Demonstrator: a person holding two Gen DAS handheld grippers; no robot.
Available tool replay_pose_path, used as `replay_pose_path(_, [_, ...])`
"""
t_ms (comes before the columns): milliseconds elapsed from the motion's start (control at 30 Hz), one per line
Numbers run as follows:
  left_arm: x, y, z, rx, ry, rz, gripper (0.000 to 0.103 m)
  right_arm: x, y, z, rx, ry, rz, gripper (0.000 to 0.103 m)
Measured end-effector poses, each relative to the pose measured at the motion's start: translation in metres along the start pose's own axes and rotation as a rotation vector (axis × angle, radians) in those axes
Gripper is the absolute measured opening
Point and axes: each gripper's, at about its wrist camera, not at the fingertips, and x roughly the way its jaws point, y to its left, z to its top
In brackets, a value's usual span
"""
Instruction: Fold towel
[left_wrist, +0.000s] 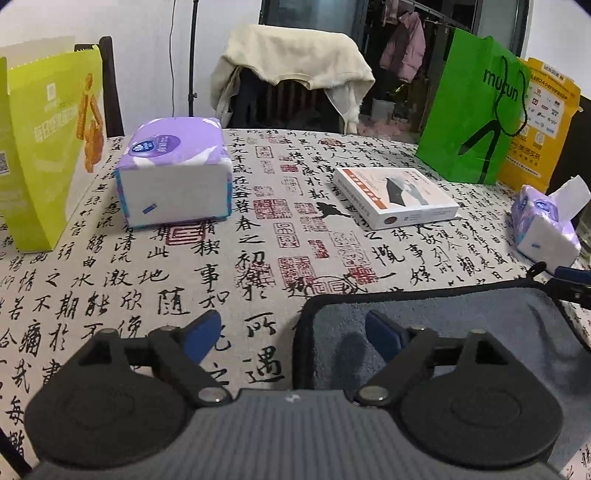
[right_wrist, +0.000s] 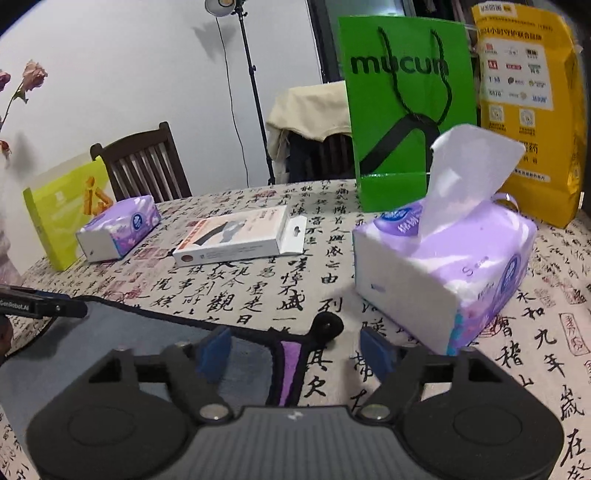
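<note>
**Grey towel flat on the calligraphy tablecloth, both grippers spread wide at its corners**

In the left wrist view the left gripper (left_wrist: 291, 336) fills the bottom of the frame with its jaws wide apart and nothing between them. Its blue-padded fingers (left_wrist: 201, 339) straddle the left edge of the grey towel (left_wrist: 461, 325): one pad sits over bare tablecloth (left_wrist: 258, 206), the other over the towel's grey pile. The towel lies flat in the lower right of that frame, edged in black binding, with a rounded corner at centre.

In the right wrist view the right gripper (right_wrist: 295, 350) also stands wide and holds nothing. The same towel occupies the lower left, and its corner, showing a purple underside (right_wrist: 288, 373) and a black hanging loop (right_wrist: 327, 325), lies between the two pads. At the left edge of this frame the tip of the other gripper rests at the towel's far corner.

Around the towel the table carries a sealed purple tissue pack (left_wrist: 173, 173) in the upper left of the left view, a flat white box (left_wrist: 397, 195) right of centre, and an opened tissue pack (right_wrist: 443, 266) just right of the right gripper. A green paper bag (right_wrist: 406, 110), a yellow bag (right_wrist: 528, 110) and a lime-green carton (left_wrist: 44, 147) stand along the table's far and side edges.
</note>
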Motion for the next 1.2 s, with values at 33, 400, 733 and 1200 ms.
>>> replay_pose_path(33, [0.0,0.0,0.0,-0.001,0.002,0.003,0.09,-0.001,0.001,0.001,-0.001,0.001,0.0,0.084])
replay_pose_path(400, [-0.025,0.007,-0.015,-0.016,-0.033,0.035,0.101,-0.024,0.012,-0.005,-0.046,-0.005,0.022,0.088])
replay_pose_path(733, [-0.058,0.004,-0.043,-0.019,-0.04,0.011,0.101,-0.059,0.032,-0.029,-0.086,-0.028,0.022,0.089])
replay_pose_path(1200, [-0.111,-0.005,-0.081,-0.014,-0.067,0.0,0.102,-0.121,0.054,-0.067,-0.07,-0.054,-0.001,0.089])
